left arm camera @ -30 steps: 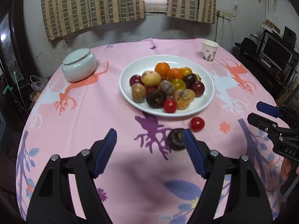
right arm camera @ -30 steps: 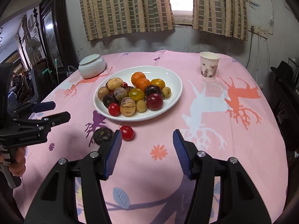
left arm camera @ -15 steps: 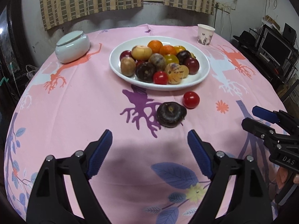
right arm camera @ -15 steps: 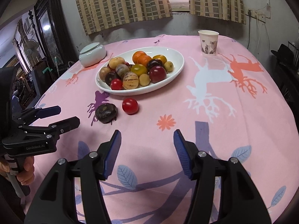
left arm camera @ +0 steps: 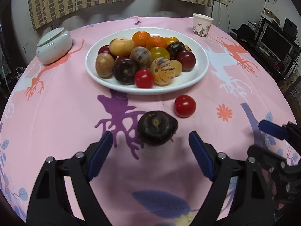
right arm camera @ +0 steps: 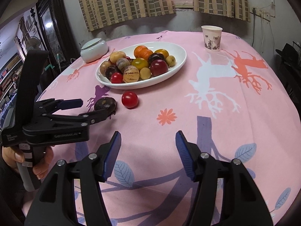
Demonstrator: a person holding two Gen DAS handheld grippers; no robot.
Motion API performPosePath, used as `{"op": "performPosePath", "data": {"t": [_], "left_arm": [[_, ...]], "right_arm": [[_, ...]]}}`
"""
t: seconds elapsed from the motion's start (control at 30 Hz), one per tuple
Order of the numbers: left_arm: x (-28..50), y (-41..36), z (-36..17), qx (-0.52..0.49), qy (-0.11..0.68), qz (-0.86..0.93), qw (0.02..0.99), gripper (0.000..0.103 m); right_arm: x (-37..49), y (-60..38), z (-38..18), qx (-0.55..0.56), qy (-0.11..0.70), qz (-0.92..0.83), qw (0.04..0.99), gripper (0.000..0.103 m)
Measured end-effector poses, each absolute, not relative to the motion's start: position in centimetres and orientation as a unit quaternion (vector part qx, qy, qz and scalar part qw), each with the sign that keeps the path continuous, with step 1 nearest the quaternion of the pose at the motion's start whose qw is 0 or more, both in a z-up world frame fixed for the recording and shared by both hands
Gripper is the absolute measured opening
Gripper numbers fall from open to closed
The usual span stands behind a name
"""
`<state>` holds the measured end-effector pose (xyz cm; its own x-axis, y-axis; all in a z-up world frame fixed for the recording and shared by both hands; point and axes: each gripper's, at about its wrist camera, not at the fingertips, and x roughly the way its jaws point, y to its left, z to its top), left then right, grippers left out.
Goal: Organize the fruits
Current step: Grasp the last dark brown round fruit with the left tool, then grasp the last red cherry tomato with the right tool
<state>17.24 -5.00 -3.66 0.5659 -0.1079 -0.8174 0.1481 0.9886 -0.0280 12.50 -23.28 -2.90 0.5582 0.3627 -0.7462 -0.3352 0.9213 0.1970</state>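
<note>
A white plate (left arm camera: 201,69) piled with several fruits stands mid-table; it also shows in the right wrist view (right arm camera: 178,64). A dark purple fruit (left arm camera: 157,128) and a red tomato (left arm camera: 185,106) lie on the pink cloth in front of the plate. My left gripper (left arm camera: 150,141) is open, its blue pads level with the near side of the dark fruit, not touching it. In the right wrist view the dark fruit (right arm camera: 105,103) lies by the left gripper's tips (right arm camera: 92,107), the tomato (right arm camera: 129,99) to its right. My right gripper (right arm camera: 147,143) is open and empty over bare cloth.
A pale lidded ceramic jar (left arm camera: 54,46) stands at the back left, a paper cup (left arm camera: 202,25) at the back right. My right gripper shows at the right edge of the left wrist view (left arm camera: 272,141). Shelves with a monitor (left arm camera: 274,39) stand beyond the table's right edge.
My left gripper has moved forward and lower, so the dark fruit now lies just ahead between its open pads. My right gripper has come lower and nearer the cloth. Both stayed open.
</note>
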Motion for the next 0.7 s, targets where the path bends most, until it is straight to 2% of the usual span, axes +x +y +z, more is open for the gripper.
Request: {"op": "performPosePath", "data": {"t": [0.27, 0.4, 0.5, 0.57, 0.6, 0.7], "left_arm": [[19.3, -5.4, -5.4, 0.023, 0.484, -0.067, 0.872, 0.084], [19.3, -5.4, -5.8, 0.031, 0.488, -0.057, 0.87, 0.079], [19.2, -5.3, -5.6, 0.026, 0.49, -0.058, 0.87, 0.071], [19.1, -5.2, -5.4, 0.022, 0.484, -0.06, 0.873, 0.052], [19.0, -5.3, -5.2, 0.028, 0.479, -0.055, 0.876, 0.048], [18.8, -5.1, -5.2, 0.027, 0.479, -0.056, 0.876, 0.048]], "right_arm": [[12.5, -23.4, -2.9, 0.019, 0.425, 0.198, 0.883, 0.06], [12.7, -23.3, -3.2, 0.018, 0.43, 0.195, 0.881, 0.06], [12.8, -23.2, -3.4, 0.017, 0.433, 0.194, 0.88, 0.06], [12.8, -23.3, -3.4, 0.017, 0.433, 0.192, 0.88, 0.06], [12.8, -23.3, -3.5, 0.018, 0.433, 0.192, 0.88, 0.06], [12.8, -23.3, -3.4, 0.017, 0.432, 0.191, 0.881, 0.06]]}}
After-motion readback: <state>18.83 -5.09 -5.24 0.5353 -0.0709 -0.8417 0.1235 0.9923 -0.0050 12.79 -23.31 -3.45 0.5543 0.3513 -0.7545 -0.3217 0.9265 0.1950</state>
